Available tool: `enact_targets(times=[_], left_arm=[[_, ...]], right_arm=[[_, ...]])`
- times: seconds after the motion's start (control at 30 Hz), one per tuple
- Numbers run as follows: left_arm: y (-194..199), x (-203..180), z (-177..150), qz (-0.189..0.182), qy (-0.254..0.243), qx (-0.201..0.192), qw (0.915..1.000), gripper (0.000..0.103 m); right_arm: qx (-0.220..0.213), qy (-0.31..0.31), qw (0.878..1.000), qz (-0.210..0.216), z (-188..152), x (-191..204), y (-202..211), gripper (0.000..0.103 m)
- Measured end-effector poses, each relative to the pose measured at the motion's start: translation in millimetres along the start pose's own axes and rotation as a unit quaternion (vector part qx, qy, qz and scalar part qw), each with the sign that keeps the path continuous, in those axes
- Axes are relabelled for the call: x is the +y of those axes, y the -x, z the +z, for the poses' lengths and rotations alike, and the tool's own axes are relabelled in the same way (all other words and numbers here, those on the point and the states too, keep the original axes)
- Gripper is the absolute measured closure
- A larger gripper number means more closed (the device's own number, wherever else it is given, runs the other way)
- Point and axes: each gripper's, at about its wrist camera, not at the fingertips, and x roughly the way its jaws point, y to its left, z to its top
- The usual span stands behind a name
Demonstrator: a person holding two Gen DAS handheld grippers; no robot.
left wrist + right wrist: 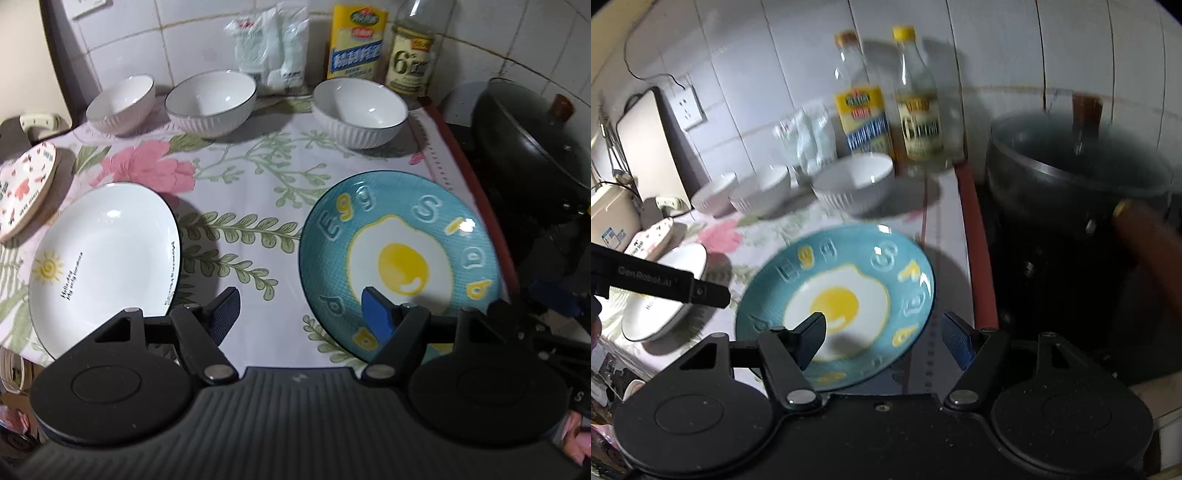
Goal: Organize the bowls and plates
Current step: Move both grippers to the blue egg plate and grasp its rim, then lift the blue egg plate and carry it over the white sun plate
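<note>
Nearest in the left wrist view, the left gripper (301,314) hangs over the flowered cloth (243,192) with its jaws apart and nothing between them; one finger lies over the bare cloth between the two plates, the other over the near rim of the blue plate (400,258). In the right wrist view the right gripper (882,334) also stands spread with nothing gripped, one finger above the blue plate's painted fried egg, the other above the cloth's edge beside the plate. That plate carries raised letters around the egg; "Egg" reads clearly, and the rest is too scattered to make out. To its left, well apart, sits the white plate (105,266) with a small yellow sun and the line "Hello day", plus smaller script along the rim that I cannot read. A pink-patterned plate (26,192) lies tilted at the far left edge. The left tool's black arm, seen from the right wrist, is marked "GenRobot.AI". Farther back three white ribbed bowls (210,101) stand in a row, apart from one another. Behind them, against the tiled wall (122,37), are a white bag (273,48), a yellow packet (356,44) with blue Chinese lettering, and a glass bottle (412,55) whose label shows a large "6". A dark lidded wok (532,144) sits to the right.
</note>
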Motion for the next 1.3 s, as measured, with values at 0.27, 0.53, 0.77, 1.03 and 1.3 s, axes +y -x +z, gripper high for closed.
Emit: enact_targets(times=[0.27,0.53,0.77,1.03,1.3], left_arm=[[-37,1,-9,0.002,0.015,-0.014,0.9998,0.032],[-48,-9,-17,-0.053,0.010,0.023,0.9983,0.078],[-52,-12,-15,-0.028,0.025,0.005,0.9993,0.072],[-52,-18,-9,0.005,0.015,-0.003,0.9999,0.079],[-29,-21,-5,0.008,-0.008,0.009,0.9999,0.080]], right_arm=[[0.027,-0.002,1.000,0.008,-14,-6,-36,0.040],[0.059,-0.030,0.997,0.048,-13,-15,-48,0.072],[0.066,-0.060,0.995,0.044,-11,-20,-56,0.073],[0.061,-0.052,0.996,0.029,-8,-18,-58,0.076],[0.063,-0.047,0.996,0.037,14,-19,-36,0.080]])
